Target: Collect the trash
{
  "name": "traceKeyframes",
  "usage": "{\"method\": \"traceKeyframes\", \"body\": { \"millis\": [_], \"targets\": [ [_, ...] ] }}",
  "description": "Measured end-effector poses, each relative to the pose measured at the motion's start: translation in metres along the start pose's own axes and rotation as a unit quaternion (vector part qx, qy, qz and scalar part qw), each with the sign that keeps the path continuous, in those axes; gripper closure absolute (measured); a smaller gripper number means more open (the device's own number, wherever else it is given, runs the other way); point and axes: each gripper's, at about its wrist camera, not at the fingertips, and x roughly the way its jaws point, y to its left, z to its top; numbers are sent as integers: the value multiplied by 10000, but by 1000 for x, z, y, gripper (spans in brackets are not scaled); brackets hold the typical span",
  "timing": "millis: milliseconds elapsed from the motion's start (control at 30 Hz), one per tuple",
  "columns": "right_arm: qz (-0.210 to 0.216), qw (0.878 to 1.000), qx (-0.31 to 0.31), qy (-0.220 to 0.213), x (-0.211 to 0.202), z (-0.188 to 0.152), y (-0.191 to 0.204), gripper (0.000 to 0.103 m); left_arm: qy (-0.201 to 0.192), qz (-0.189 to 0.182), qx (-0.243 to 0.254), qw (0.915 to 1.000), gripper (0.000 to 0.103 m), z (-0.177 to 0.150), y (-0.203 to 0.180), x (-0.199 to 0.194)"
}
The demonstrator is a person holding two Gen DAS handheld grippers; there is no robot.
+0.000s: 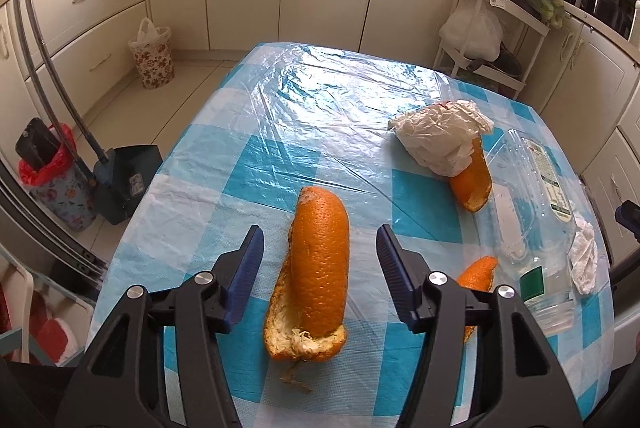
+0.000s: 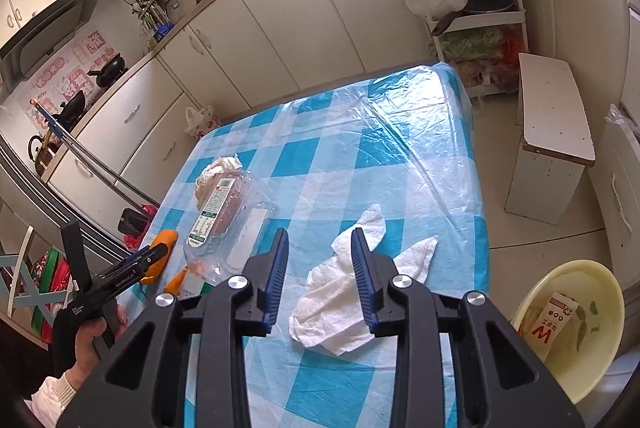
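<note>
A: Orange peel (image 1: 316,268) lies on the table (image 1: 248,164), between the left gripper (image 1: 320,252) fingers, which stand apart, untouching.
B: Right gripper (image 2: 320,256) fingers also apart, straddling a white tissue (image 2: 340,312). Clear plastic container (image 2: 228,220) beside; yellow basin (image 2: 600,360) on floor.

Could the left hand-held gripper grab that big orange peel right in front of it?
Probably yes. The left hand-held gripper stands open with the big orange peel lying between its fingers on the table, and nothing sits in between.
</note>
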Motion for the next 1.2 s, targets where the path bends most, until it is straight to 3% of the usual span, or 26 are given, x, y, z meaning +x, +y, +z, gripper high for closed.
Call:
{"method": "traceKeyframes", "body": {
  "millis": [133,200,367,533,567,633,667,700,800,1200],
  "targets": [
    [-82,9998,-39,188,7,-3,1,65,66,-77,-98,9999,68,-1,4,1],
    [-107,9992,-106,357,13,-6,3,52,71,-78,-111,9999,72,-2,5,1],
    [-534,9932,-651,804,39,-18,18,38,70,-108,-51,9999,74,-3,2,1],
    [-917,9809,-1349,1058,57,-32,35,37,69,-132,-72,9999,75,-3,4,0],
    [-959,9793,-1433,1055,56,-33,36,41,69,-133,-73,9999,75,-3,4,0],
    [-914,9806,-1375,1054,53,-32,33,59,69,-138,-80,9998,75,-3,4,0],
    [-843,9824,-1275,1074,52,-31,29,76,68,-140,-84,9998,75,-2,4,0],
    [-793,9838,-1169,1101,50,-30,25,84,66,-139,-82,9998,75,-2,4,0],
    [-731,9850,-1187,1019,42,-28,24,91,53,-146,-94,9998,77,-2,5,0],
    [-397,9916,-1130,479,17,-16,33,92,-90,-220,-131,9996,82,-1,5,-6]
  ]
}}
